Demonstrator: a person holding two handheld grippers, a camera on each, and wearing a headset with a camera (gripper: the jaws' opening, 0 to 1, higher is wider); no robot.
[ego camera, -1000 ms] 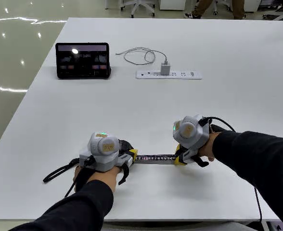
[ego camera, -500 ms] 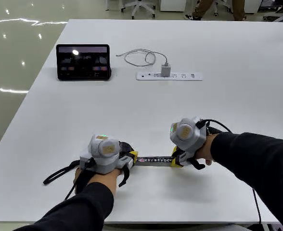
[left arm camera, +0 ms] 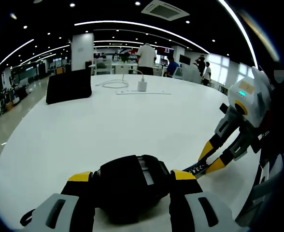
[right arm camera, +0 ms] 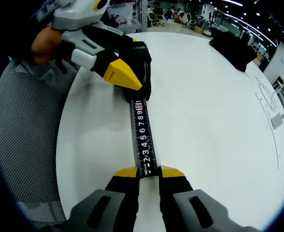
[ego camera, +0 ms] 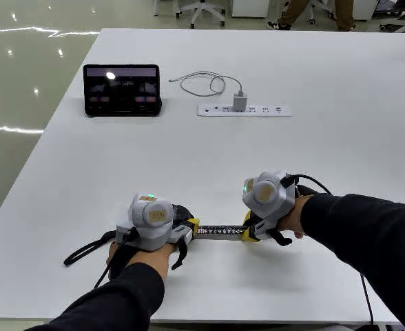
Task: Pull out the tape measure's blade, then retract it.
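I have both tongs low over the near edge of the white counter (ego camera: 271,145), facing each other. The left tongs (left arm camera: 131,178) are clenched on the black case of the tape measure (left arm camera: 125,186), one yellow-tipped jaw on each side of it. In the left gripper view the case sits on the counter between those jaws.

The right tongs (right arm camera: 149,171) are clenched on the free end of the blade (right arm camera: 142,130). In the right gripper view the two jaw tips meet on the tape right at its tip. From there the blade runs straight across to the mouth of the case, lying flat just above or on the counter; I cannot tell which. The printed digits one through nine are readable along it, so only a short run is out. In the head view that strip bridges the gap between the two tongs, left to right.

Far across the counter, well apart from the work, a dark tablet (ego camera: 122,88) stands on the left. To its right lies a white power strip (ego camera: 244,109) with a charger (ego camera: 239,101) plugged in, and a looped cable (ego camera: 201,83) behind it.
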